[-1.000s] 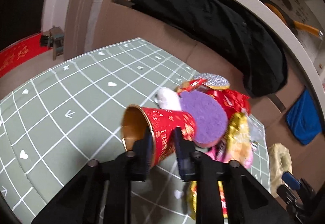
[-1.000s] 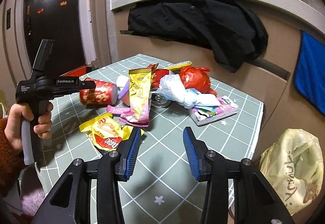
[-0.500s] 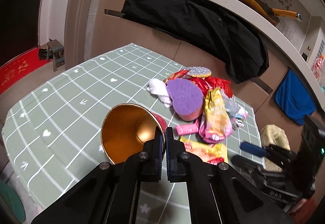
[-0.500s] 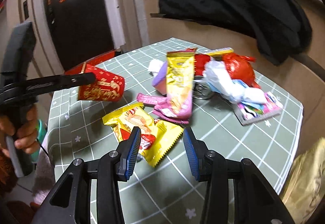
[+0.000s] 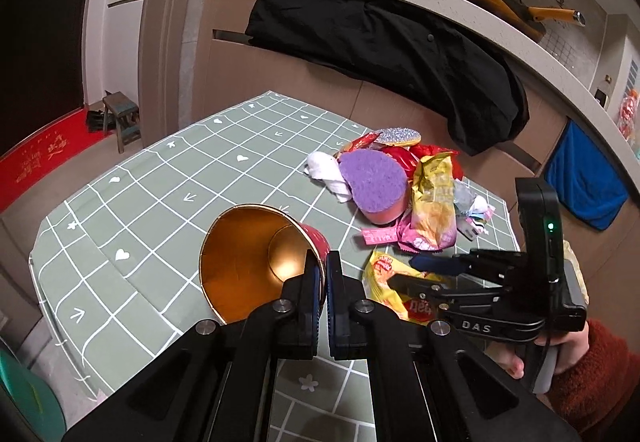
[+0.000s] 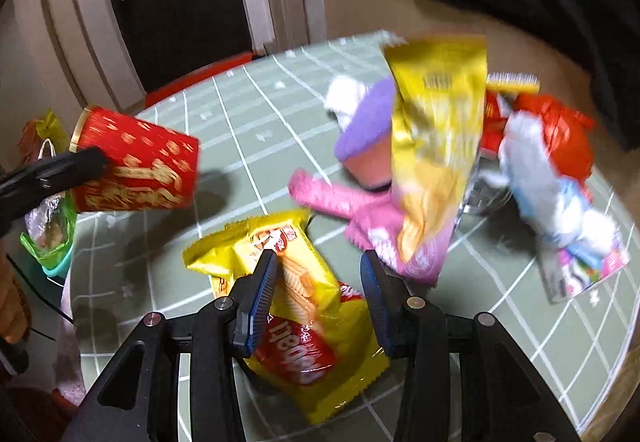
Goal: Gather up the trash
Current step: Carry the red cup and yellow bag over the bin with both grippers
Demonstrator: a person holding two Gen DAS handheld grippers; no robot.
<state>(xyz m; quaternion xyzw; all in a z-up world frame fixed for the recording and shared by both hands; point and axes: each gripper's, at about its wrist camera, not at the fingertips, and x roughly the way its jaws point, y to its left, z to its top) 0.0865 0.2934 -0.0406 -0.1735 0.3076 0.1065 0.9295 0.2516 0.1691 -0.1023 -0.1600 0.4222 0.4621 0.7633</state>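
My left gripper (image 5: 322, 268) is shut on the rim of a red paper cup (image 5: 248, 262) with a gold inside, held above the green checked table (image 5: 160, 201); the cup also shows in the right wrist view (image 6: 136, 165). My right gripper (image 6: 318, 274) is open, its fingers on either side of a yellow snack bag (image 6: 296, 302) lying on the table. That bag and the right gripper (image 5: 420, 270) also show in the left wrist view. A pile of wrappers, a purple sponge (image 5: 372, 181) and a gold wrapper (image 6: 436, 145) lies beyond.
A black coat (image 5: 400, 49) hangs over the counter behind the table. A blue cloth (image 5: 580, 177) hangs at the right. A green-lined bin with trash (image 6: 52, 234) stands beside the table's left edge. A small stool (image 5: 124, 117) stands on the floor.
My left gripper shut on the cup's rim and lifted it back from the pile. My right gripper moved forward and down until its fingers straddle the yellow snack bag.
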